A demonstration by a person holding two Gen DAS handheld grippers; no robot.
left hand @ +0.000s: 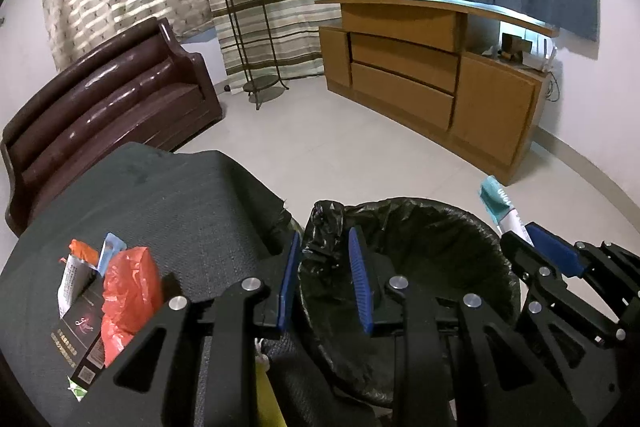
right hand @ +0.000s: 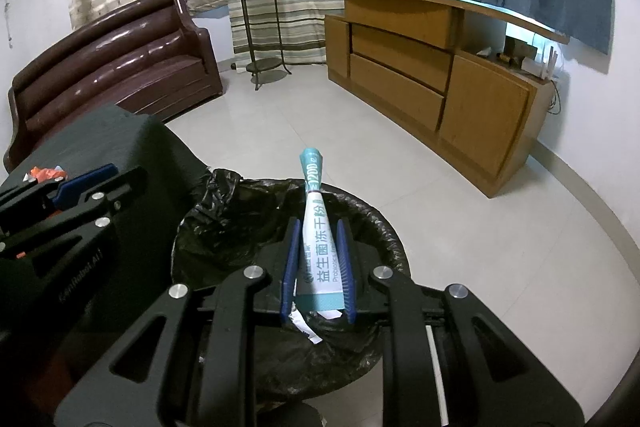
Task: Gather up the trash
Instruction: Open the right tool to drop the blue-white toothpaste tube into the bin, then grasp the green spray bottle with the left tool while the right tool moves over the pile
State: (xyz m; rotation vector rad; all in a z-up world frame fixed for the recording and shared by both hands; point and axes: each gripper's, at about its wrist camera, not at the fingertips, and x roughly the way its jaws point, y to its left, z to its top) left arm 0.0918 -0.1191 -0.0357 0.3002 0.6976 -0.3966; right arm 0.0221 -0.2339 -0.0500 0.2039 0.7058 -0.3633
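A teal-and-white packet (right hand: pixel 320 247), printed with Chinese characters, "1200" and the partly hidden word "Probiotics", stands pinched between the nearly closed blue jaws of the right gripper (right hand: pixel 318 267), held above the trash bin (right hand: pixel 384 223) lined with a black bag. The left gripper (left hand: pixel 326 279) hovers at the bin's rim beside it, jaws narrowly apart with nothing visibly between them. More litter waits on the dark cloth-covered table (left hand: pixel 180 211): a crumpled red plastic bag (left hand: pixel 130 291), a black box (left hand: pixel 82 339) with gold lettering too small to read, and paper scraps.
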